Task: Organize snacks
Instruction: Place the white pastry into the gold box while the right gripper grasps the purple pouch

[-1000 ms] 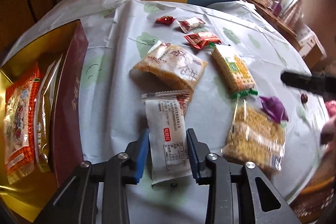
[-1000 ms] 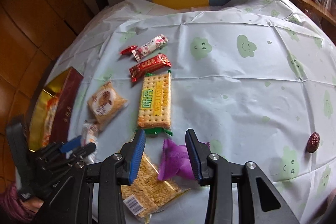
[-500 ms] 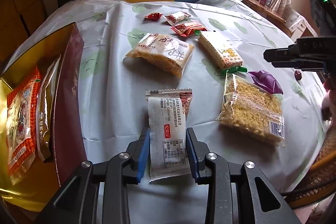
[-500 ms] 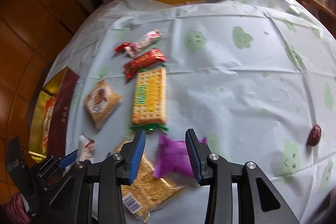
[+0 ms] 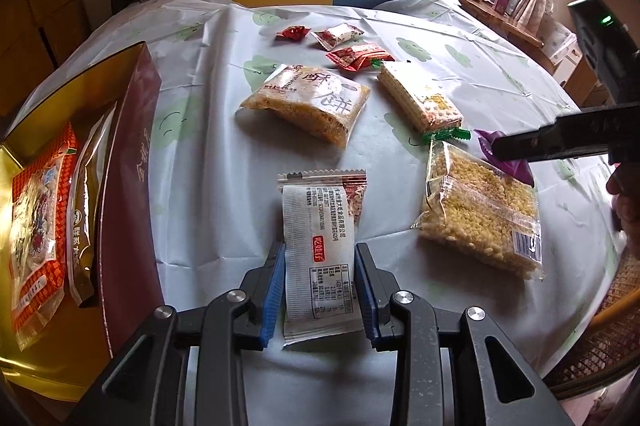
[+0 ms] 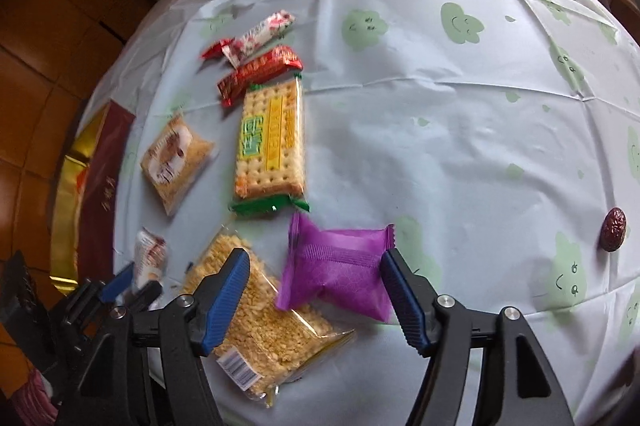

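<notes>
The left gripper (image 5: 320, 286) has its blue-padded jaws clamped on a small white plastic snack packet with black print and a red label (image 5: 318, 250). The packet sticks out forward, and I cannot tell whether its far end rests on the round surface with the pale cloth and green smiley clouds (image 6: 440, 130).

The right gripper (image 6: 316, 300) has its jaws wide apart, one on each side of a shiny purple snack pouch (image 6: 340, 266). The right pad looks like it is just touching the pouch's edge, but the picture is a bit blurry there. The purple pouch lies partly on top of a clear bag of yellow crumbly cake (image 6: 260, 322).

Just beyond them lies a long pack of square crackers with green ends (image 6: 272, 142). To its left is a clear packet of golden crisp cake with big dark letters (image 5: 306, 100). At the far end sit a dark red wrapped bar (image 6: 260, 72), a white and red candy stick (image 6: 260, 34) and a little red candy (image 5: 293, 32), all close together.

On the left edge of the surface stands an open box with a dark red wall and a gold inside (image 5: 124, 178). In it lie an orange snack bag (image 5: 38, 226) and a brown-gold bag (image 5: 84, 210). A dried red date (image 6: 613, 229) sits alone, well apart on the right.
</notes>
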{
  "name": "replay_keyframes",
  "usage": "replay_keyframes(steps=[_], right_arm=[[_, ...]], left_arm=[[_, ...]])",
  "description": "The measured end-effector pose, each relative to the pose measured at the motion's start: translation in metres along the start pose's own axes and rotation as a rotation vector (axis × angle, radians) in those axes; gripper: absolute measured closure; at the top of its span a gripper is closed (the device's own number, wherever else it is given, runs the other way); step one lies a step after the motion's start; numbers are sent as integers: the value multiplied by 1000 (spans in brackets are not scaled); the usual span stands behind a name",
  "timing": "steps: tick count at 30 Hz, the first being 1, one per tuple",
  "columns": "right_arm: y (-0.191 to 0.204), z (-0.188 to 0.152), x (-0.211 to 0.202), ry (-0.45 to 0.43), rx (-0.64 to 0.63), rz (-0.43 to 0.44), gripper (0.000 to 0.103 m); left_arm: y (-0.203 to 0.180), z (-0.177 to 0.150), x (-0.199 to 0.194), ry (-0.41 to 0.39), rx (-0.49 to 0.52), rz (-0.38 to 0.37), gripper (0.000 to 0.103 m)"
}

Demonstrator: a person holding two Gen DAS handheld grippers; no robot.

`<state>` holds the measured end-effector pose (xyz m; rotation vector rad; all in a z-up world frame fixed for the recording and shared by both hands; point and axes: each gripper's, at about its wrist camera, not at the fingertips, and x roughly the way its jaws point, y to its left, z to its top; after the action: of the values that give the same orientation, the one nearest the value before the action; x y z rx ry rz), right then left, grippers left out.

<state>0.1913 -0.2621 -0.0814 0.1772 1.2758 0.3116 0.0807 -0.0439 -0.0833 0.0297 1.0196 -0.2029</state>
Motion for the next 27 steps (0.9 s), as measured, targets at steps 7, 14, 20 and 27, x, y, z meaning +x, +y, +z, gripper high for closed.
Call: replay_keyframes(steps=[7, 14, 20, 27], right_arm=[[7, -3, 11, 8, -70, -99, 51], [8, -5, 14, 10, -80, -108, 51], [6, -7, 13, 13, -87, -115, 50], [13, -7, 17, 8, -116, -140, 50]], left_arm=[[-1, -1, -2, -10, -3, 5, 69], [0, -3, -4, -29, 7, -3, 70], [-1, -2, -15, -54, 4, -23, 71], [16, 8, -66, -175, -36, -65, 71]])
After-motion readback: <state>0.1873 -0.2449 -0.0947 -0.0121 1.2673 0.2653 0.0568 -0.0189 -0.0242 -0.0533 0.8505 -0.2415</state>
